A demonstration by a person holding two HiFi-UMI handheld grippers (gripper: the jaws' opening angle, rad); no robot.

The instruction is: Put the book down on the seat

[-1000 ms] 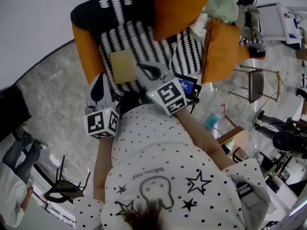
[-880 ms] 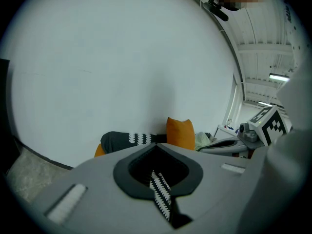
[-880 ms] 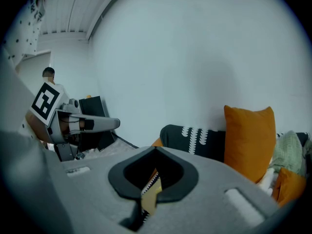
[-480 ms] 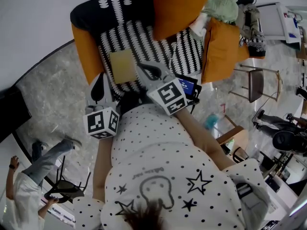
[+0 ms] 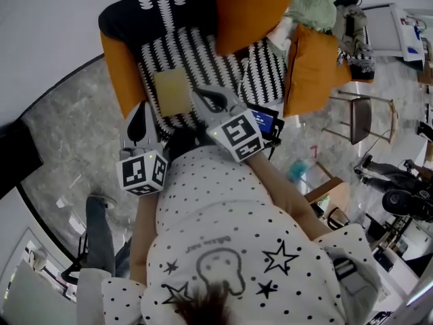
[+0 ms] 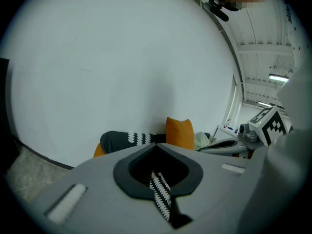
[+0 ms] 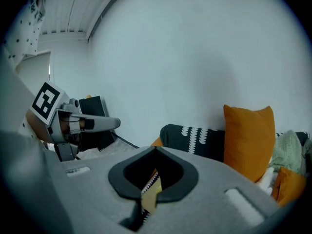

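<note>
As book (image 5: 172,92) lies flat on seat (image 5: 203,54), long axis seemingly toward backrest (image 5: 139,15)

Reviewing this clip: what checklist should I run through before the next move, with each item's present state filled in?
1. Book lies flat on the sofa seat: ok.
2. Book fully on the seat, no overhang: ok.
3. Left gripper shut, nothing between its jaws: ok.
4. Right gripper shut, holding nothing: ok.
5. Right gripper's tip clear of the book's edge: cannot tell.
</note>
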